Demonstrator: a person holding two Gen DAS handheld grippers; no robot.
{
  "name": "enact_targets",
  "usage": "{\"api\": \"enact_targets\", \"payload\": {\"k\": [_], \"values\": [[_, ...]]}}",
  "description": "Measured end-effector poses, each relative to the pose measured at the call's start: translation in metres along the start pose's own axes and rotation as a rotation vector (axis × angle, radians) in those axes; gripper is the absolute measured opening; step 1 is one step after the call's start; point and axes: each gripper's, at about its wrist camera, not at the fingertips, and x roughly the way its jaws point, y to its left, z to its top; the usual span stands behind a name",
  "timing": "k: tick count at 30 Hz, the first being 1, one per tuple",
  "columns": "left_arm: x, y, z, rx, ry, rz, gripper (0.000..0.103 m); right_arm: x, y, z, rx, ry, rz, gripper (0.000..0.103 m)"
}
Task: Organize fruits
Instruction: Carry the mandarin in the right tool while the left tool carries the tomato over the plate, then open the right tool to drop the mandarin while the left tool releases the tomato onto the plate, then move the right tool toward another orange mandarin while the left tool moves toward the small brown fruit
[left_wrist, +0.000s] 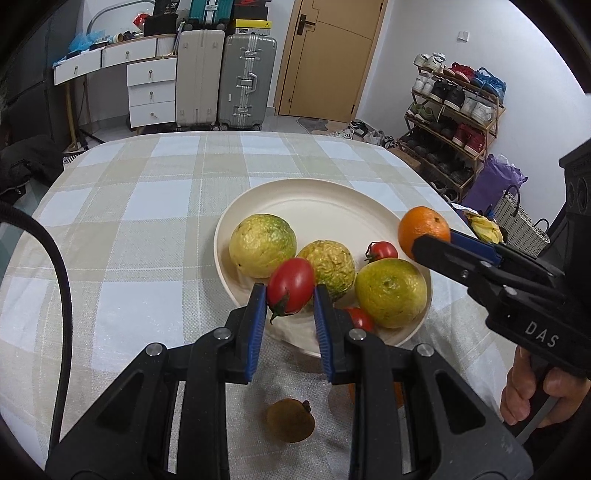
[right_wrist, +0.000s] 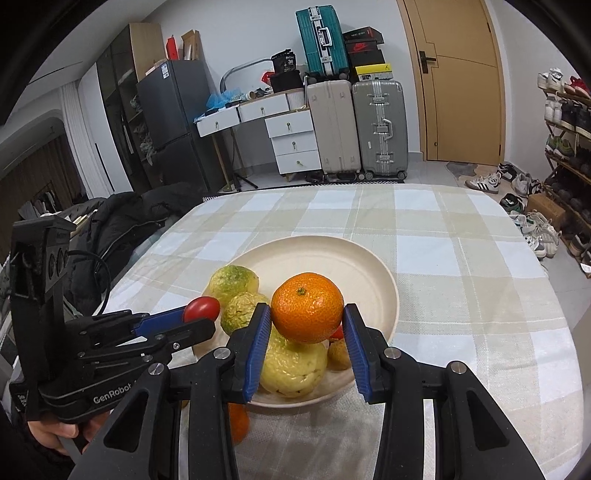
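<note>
Gripping a tomato (left_wrist: 290, 286), the left gripper (left_wrist: 290, 295) is marked "GenRobot"; an orange (right_wrist: 307, 307) is clamped by the "DAS"-lettered right gripper (right_wrist: 306, 328).

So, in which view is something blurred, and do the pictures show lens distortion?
Left wrist view: the brown fruit low on the tablecloth looks soft, while the tomato is sharp. Right wrist view: the orange is sharp. Both views bend the room's edges and darken the corners.

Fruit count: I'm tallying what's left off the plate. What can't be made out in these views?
- Orange fruit on the cloth: left wrist view, mostly hidden behind the left gripper.
- Same fruit, right wrist view: half covered by the right gripper.
- Kiwi: blurred.
</note>
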Motion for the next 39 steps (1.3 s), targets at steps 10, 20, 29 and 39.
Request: {"api": "enact_targets", "payload": {"k": [10,20,29,39], "values": [[0.009,0.002,0.002,0.002,0.012,0.016,0.023,0.012,-0.003,0.002,0.014,-0.002,-0.007,0.041],[0.015,0.0,0.0,0.017,0.021,0.01,0.023,0.015,-0.001,0.002,0.001,0.004,0.001,0.041],[-0.002,0.003,-0.001,0.005,0.01,0.018,0.032,-0.011,-0.004,-0.009,0.008,-0.019,-0.021,0.061],[-0.063,0.003,-0.012,0.008,-0.128,0.052,0.086,-0.04,0.0,-0.024,-0.021,-0.034,-0.039,0.097]]}}
